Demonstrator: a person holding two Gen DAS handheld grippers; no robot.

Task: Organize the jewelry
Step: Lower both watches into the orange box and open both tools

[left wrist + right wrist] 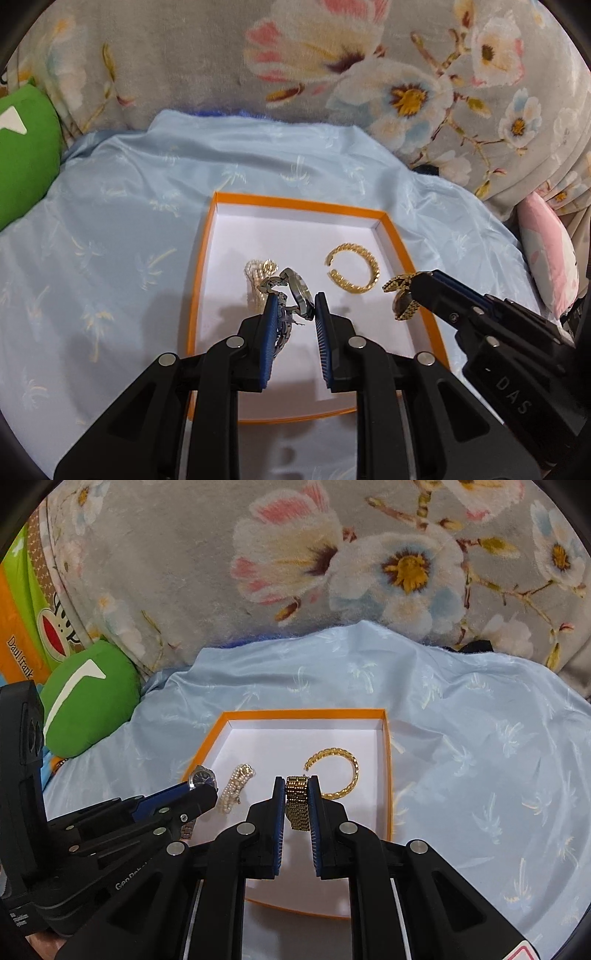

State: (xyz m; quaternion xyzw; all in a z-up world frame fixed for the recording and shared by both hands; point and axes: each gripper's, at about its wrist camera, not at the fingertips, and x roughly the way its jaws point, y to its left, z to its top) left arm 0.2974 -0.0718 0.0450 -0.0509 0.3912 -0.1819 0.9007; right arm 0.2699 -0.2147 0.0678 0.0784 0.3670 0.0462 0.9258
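An orange box (295, 202) with a white floor lies on the pale blue cloth. Inside it rest an open gold chain bangle (352, 273) and a pearl bracelet (256, 282). My left gripper (295, 302) is shut on a silver watch (297, 293) with a dark dial, held above the box's left part. My right gripper (297, 781) is shut on a gold link watch (297, 801), whose band hangs between the blue pads over the box. In the right wrist view the bangle (340, 775), the pearl bracelet (234, 786), the silver watch (201, 775) and the left gripper (205, 790) all show.
A grey floral blanket (332, 74) rises behind the pale blue cloth (110, 221). A green cushion (88, 701) sits at the left, with an orange and green printed item (22, 627) behind it. A pink pillow (550, 251) lies at the right.
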